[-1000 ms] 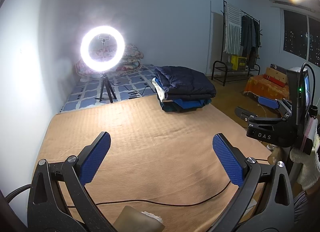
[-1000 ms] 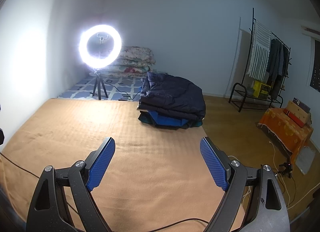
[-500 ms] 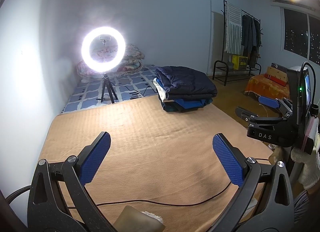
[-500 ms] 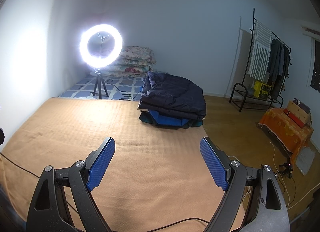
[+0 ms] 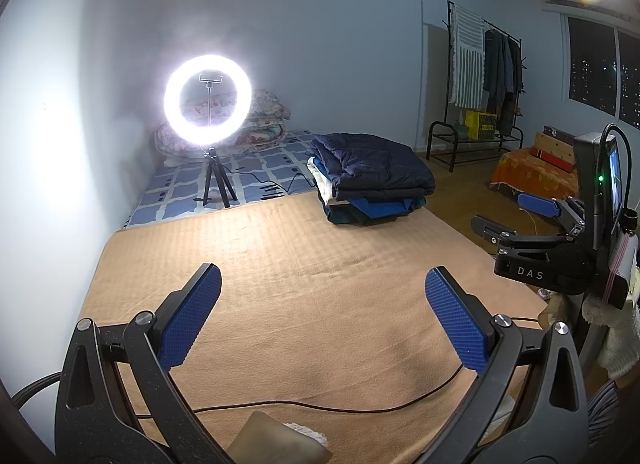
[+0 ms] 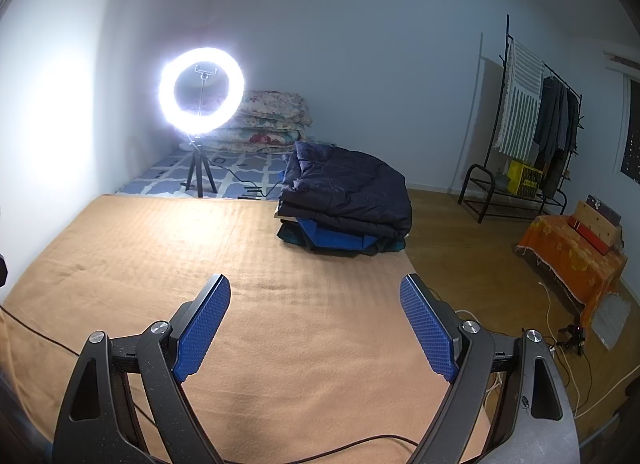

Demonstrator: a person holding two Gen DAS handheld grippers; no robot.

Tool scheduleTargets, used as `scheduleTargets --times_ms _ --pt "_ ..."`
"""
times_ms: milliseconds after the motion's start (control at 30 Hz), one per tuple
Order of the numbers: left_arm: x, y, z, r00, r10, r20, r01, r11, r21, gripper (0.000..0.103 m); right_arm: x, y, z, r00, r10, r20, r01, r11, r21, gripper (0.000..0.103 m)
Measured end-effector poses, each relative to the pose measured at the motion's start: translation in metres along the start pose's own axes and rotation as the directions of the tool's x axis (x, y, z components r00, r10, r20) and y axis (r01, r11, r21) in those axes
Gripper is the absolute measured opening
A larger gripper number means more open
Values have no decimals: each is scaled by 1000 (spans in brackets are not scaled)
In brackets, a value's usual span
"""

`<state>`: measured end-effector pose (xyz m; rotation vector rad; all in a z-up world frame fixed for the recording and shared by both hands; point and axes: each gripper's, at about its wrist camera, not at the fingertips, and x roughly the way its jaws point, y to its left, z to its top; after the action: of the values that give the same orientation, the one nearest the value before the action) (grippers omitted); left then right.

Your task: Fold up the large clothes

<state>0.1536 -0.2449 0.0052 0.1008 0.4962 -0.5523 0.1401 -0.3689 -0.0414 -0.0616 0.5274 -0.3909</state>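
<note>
Where tan blanket (image 6: pixel 280 304) ends, wood floor (image 6: pixel 460 248); window (image 5: pixel 592 63) seemingly dark.

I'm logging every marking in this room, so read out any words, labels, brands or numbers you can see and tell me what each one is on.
"DAS": white letters on the black body of the right gripper, seen from the left wrist view.
Yellow crate on the clothes rack: dark print on its side, too small to read.
Nothing else readable in either view.

walls: pale blue | floor (image 6: pixel 460 232): wood | ring light (image 6: pixel 201 89): lit, 11 o'clock | clothes rack (image 6: pixel 532 135): 2 o'clock | window (image 5: pixel 600 67): dark
</note>
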Motion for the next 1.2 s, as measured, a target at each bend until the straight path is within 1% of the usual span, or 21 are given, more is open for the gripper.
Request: scheduleTargets --times_ms 1200 --pt "-1 10 4 1000 13 -1 -13 1000 10 103 0 0 -2 1000 2 -4 -2 1000 -1 87"
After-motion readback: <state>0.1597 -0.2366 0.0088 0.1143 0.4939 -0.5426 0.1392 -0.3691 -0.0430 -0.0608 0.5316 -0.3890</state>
